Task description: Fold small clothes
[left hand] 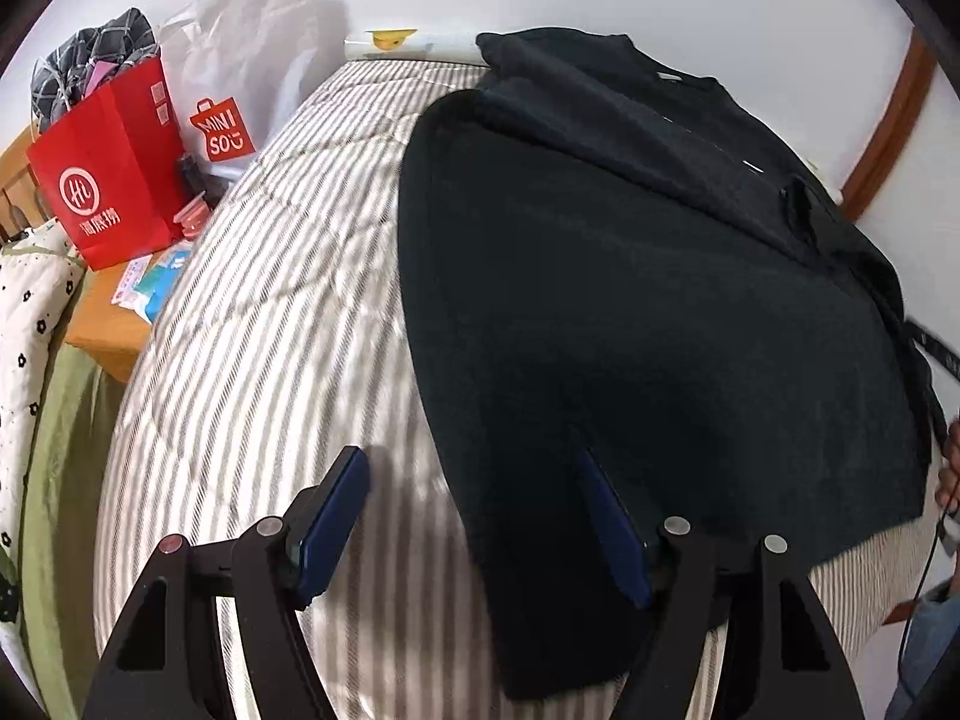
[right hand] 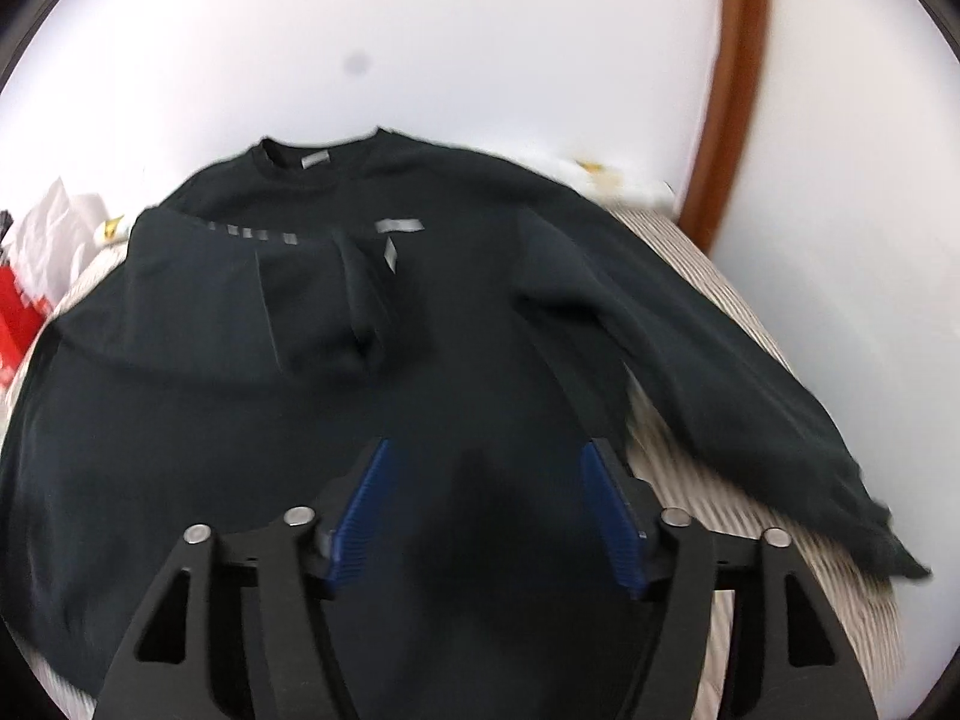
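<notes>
A black long-sleeved sweatshirt [left hand: 630,300] lies on a striped bed [left hand: 270,300]. In the right wrist view the sweatshirt [right hand: 300,390] shows its collar at the far end, its left sleeve folded over the chest, and its right sleeve [right hand: 720,360] stretched out to the right. My left gripper [left hand: 474,468] is open over the shirt's left hem edge, one finger over the bedding, the other over the cloth. My right gripper [right hand: 486,456] is open and empty just above the lower body of the shirt.
A red paper bag [left hand: 108,180] and a white shopping bag [left hand: 240,72] stand on a wooden bedside table [left hand: 108,336] left of the bed. A white wall [right hand: 420,30] is behind the bed. A brown door frame [right hand: 732,90] is at the right.
</notes>
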Tool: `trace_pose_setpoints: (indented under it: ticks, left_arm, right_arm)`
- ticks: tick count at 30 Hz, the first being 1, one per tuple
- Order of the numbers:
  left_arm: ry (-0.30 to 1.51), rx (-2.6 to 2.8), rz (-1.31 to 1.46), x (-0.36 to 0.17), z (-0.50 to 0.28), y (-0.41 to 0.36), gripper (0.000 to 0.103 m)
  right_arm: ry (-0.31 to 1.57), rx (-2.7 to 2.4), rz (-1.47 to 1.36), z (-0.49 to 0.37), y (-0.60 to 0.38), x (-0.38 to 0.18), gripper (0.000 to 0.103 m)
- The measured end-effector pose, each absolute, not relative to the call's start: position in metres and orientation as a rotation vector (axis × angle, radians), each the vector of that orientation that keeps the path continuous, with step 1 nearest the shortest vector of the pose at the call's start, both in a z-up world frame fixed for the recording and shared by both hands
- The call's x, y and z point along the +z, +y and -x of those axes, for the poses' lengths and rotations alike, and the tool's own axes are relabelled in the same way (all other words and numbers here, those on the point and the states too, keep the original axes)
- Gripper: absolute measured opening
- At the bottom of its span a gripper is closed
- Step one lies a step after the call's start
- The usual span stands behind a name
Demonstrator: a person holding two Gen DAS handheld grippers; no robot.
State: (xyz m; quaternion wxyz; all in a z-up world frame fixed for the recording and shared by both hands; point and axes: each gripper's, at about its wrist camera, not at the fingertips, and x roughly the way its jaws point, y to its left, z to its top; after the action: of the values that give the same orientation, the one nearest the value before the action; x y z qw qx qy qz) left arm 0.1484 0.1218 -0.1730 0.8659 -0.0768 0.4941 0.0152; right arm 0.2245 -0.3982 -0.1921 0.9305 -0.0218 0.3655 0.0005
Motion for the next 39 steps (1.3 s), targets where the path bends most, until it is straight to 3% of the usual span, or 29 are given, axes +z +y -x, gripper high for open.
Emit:
trace_pose_setpoints:
  ticks: [8, 11, 13, 14, 15, 16, 18, 19, 22, 39]
  left_arm:
    - [0.983, 0.058, 0.174, -0.175, -0.132, 0.116, 0.057]
    - [0.980, 0.063, 0.161, -0.174, -0.133, 0.113, 0.047]
    - [0.984, 0.034, 0.167, -0.174, -0.134, 0.110, 0.033]
    - [0.984, 0.031, 0.169, -0.173, -0.134, 0.109, 0.032]
    - [0.985, 0.038, 0.166, -0.174, -0.135, 0.108, 0.029]
    - [0.985, 0.042, 0.162, -0.173, -0.135, 0.108, 0.023]
    - [0.986, 0.071, 0.158, -0.172, -0.136, 0.109, 0.013]
    - [0.989, 0.074, 0.182, -0.172, -0.136, 0.113, 0.013]
    - [0.990, 0.063, 0.248, -0.172, -0.129, 0.122, 0.011]
    - [0.958, 0.003, 0.234, -0.160, -0.046, 0.124, 0.011]
  right_arm:
    - [0.878, 0.008, 0.014, -0.150, -0.439, -0.227, 0.068]
    - [0.903, 0.047, -0.045, -0.135, -0.444, -0.238, 0.068]
    - [0.903, 0.064, -0.065, -0.132, -0.445, -0.244, 0.067]
    - [0.903, 0.071, -0.073, -0.132, -0.445, -0.247, 0.066]
    - [0.897, 0.077, -0.087, -0.133, -0.445, -0.248, 0.060]
    - [0.889, 0.088, -0.102, -0.134, -0.445, -0.248, 0.045]
    - [0.872, 0.102, -0.126, -0.137, -0.444, -0.246, 0.028]
    - [0.862, 0.086, -0.120, -0.137, -0.445, -0.246, 0.017]
    - [0.841, 0.106, -0.134, -0.135, -0.447, -0.242, 0.011]
    - [0.822, 0.114, -0.042, -0.075, -0.450, -0.231, 0.010]
